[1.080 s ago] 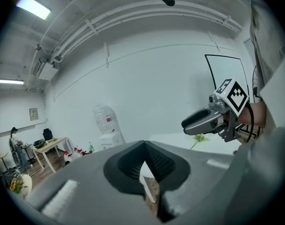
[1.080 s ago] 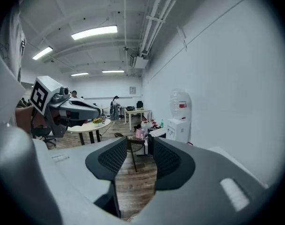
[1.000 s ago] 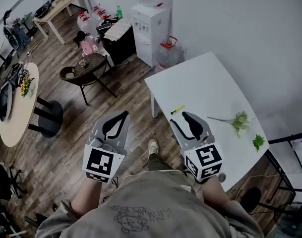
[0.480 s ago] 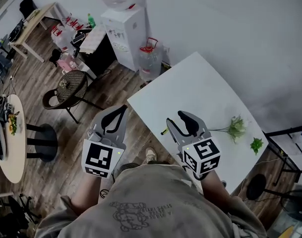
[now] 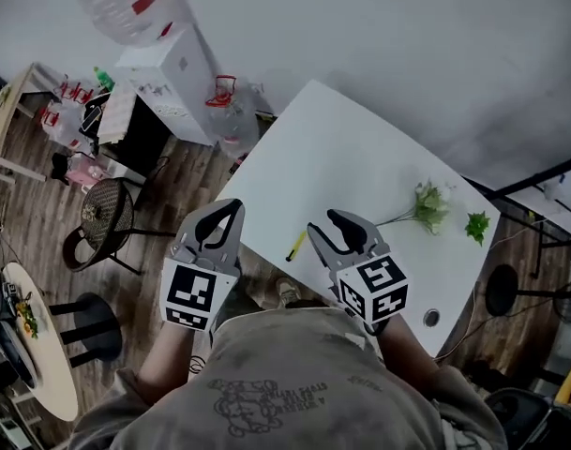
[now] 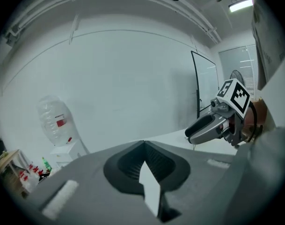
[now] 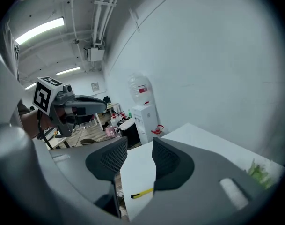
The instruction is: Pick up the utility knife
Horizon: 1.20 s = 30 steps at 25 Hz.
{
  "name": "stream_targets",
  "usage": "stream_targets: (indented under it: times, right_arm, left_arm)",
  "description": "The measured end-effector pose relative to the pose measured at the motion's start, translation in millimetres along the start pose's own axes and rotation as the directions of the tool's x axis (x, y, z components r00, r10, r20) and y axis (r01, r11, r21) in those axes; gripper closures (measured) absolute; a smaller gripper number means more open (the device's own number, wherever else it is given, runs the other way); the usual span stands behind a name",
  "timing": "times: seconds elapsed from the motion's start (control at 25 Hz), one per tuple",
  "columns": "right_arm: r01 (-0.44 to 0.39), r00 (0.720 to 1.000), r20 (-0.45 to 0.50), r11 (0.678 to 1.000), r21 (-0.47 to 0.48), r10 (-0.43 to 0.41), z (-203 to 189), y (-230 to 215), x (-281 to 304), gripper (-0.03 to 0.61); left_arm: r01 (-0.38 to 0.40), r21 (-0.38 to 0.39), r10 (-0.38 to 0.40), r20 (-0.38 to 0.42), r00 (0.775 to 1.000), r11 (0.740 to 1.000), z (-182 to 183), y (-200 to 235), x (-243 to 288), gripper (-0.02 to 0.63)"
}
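Observation:
A slim yellow utility knife (image 5: pixel 296 245) with a dark tip lies near the front left edge of the white table (image 5: pixel 341 157). In the right gripper view the knife (image 7: pixel 142 192) shows low down, below the jaws. My right gripper (image 5: pixel 324 223) hovers just right of the knife, above the table; its jaws stand apart with nothing between them (image 7: pixel 140 146). Left of the table edge, over the wooden floor, my left gripper (image 5: pixel 231 212) is held up. Its jaws meet (image 6: pixel 143 143) and hold nothing.
A green plant sprig (image 5: pixel 426 204) and a loose leaf (image 5: pixel 475 225) lie at the table's far right. A small round object (image 5: pixel 431 318) sits near its right front edge. A water dispenser (image 5: pixel 168 64), a water jug (image 5: pixel 231 111) and a wicker chair (image 5: pixel 102 216) stand to the left.
The head view has swung so the table lies more in front of me. The knife now sits between the two grippers. Neither gripper's jaws have changed.

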State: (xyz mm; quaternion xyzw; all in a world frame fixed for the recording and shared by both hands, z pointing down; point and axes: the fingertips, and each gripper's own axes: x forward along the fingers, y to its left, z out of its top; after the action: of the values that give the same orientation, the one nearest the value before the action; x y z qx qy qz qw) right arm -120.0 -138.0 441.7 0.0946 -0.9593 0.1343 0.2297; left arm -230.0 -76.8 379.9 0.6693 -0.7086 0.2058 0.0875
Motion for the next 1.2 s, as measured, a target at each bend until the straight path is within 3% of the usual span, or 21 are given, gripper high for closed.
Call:
stream_targets:
  times: [0.32, 0.6, 0.8, 1.2]
  right_arm:
    - [0.171, 0.985, -0.005, 0.98, 0.102, -0.171, -11.1, -15.7, -5.0, 0.391]
    - [0.32, 0.946, -0.009, 0.924, 0.212, -0.325, -8.3, -7.1, 5.5, 0.4]
    - [0.424, 0.899, -0.004, 0.865, 0.27, -0.439, -2.6, 9.6, 6.2, 0.4]
    - [0.589, 0.771, 0.014, 0.721, 0.365, -0.637, -1.5, 33.7, -16.8, 0.407]
  left_arm:
    - [0.197, 0.077, -0.199, 0.031, 0.979, 0.977, 9.6, -2.7, 39.8, 0.614]
    - [0.371, 0.155, -0.379, 0.024, 0.925, 0.916, 10.3, 12.6, 57.7, 0.614]
    - [0.461, 0.211, -0.478, 0.031, 0.878, 0.862, 14.4, 25.9, 56.0, 0.614]
    - [0.596, 0.293, -0.629, 0.022, 0.777, 0.747, 15.3, 22.2, 49.4, 0.614]
